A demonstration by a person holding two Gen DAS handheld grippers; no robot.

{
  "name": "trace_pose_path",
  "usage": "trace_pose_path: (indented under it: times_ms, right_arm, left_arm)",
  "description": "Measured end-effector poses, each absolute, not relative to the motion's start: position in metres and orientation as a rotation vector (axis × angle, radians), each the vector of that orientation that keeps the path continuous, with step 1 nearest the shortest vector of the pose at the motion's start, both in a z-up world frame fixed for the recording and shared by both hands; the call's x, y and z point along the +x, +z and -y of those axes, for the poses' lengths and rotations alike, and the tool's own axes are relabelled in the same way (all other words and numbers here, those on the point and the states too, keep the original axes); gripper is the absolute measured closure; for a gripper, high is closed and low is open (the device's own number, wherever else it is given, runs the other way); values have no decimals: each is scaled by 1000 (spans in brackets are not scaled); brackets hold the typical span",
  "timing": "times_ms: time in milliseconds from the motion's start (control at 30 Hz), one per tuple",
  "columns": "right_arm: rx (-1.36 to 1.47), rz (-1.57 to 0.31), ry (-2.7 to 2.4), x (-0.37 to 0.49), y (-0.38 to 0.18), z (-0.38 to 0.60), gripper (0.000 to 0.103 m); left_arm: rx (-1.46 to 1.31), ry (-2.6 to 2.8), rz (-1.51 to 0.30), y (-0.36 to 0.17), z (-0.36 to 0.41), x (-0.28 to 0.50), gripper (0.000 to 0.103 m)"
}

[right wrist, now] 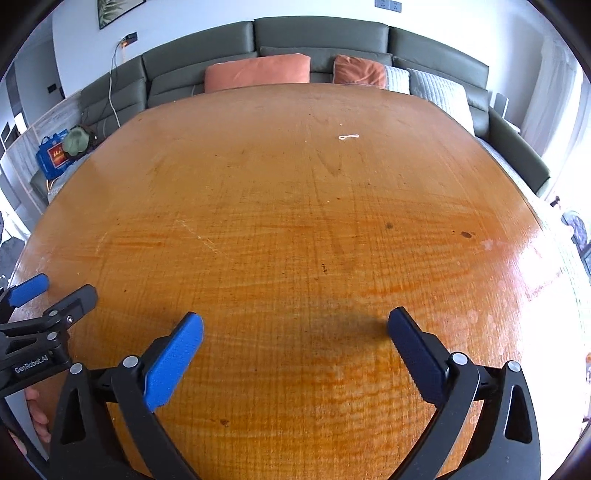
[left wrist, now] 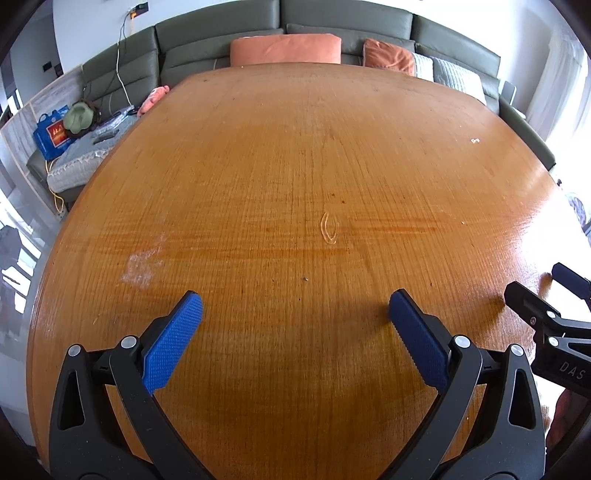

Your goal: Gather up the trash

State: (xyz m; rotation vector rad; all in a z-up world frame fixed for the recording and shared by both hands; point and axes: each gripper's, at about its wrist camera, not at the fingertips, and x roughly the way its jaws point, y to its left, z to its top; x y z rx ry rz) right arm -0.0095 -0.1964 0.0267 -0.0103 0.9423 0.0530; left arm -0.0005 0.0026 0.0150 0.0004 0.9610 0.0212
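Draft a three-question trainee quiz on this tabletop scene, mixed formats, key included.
1. True or false: the right tongs hold a scrap.
2. What small white item lies far across the wooden table? A) cup B) bit of string C) napkin
3. Fill in: behind the table stands a grey-green ____ with orange cushions.

Key: 1 false, both the right and left tongs are open and empty; 2 B; 3 sofa.

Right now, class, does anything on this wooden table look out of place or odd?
Yes. A small white loop of string lies alone on the far part of the wooden table: likely trash. A whitish scuffed patch mars the finish near the left edge. Both grippers, left and right, are open and empty.
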Motion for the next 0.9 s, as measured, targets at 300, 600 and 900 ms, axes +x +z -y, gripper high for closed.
trace_pose_path:
  times_ms: [300, 600, 900]
  right_arm:
    - [-12, -943, 51, -11, 27, 196, 3]
    - [-12, -943, 50, -11, 27, 196, 3]
    - [-12, -944, 50, -11, 27, 196, 3]
  left_arm:
    - [0, 20, -961, 15, -3, -1, 5]
    - [0, 20, -961, 15, -3, -1, 5]
    - [0, 20, -961, 15, -4, -1, 5]
